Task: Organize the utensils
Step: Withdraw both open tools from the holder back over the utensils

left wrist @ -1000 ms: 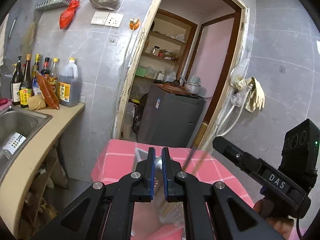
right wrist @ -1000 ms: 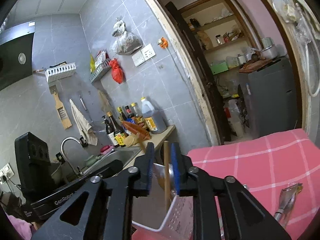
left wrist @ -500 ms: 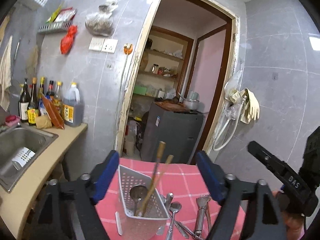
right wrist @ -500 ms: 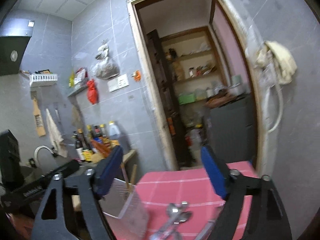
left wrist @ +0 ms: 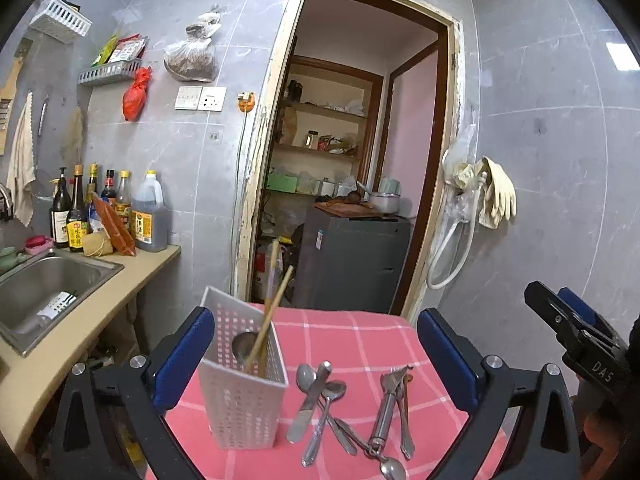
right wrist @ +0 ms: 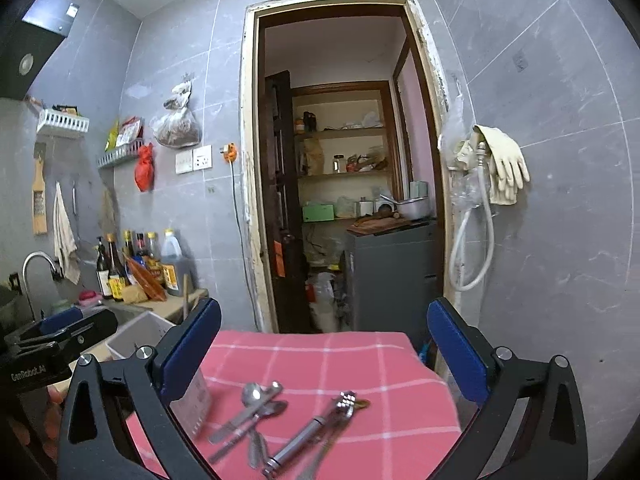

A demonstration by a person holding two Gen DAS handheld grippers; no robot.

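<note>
A white perforated utensil basket (left wrist: 244, 380) stands on a pink checked tablecloth (left wrist: 360, 336). It holds wooden chopsticks (left wrist: 272, 312) and a ladle. Loose metal spoons and a knife (left wrist: 320, 396) and forks with a peeler (left wrist: 394, 408) lie to its right. My left gripper (left wrist: 316, 356) is wide open and empty above them. My right gripper (right wrist: 324, 352) is wide open and empty over the same utensils (right wrist: 256, 412); the basket (right wrist: 140, 340) is at its left. The right gripper also shows at the left wrist view's right edge (left wrist: 576, 336).
A counter with a steel sink (left wrist: 44, 284) and sauce bottles (left wrist: 108, 216) runs along the left. A doorway (left wrist: 348, 184) behind the table opens to shelves and a grey cabinet (left wrist: 352, 260). Rubber gloves and a hose (left wrist: 488, 200) hang on the right wall.
Both grippers opened from shut to wide open and pulled back and up from the basket. The chopsticks now stand in the basket.
</note>
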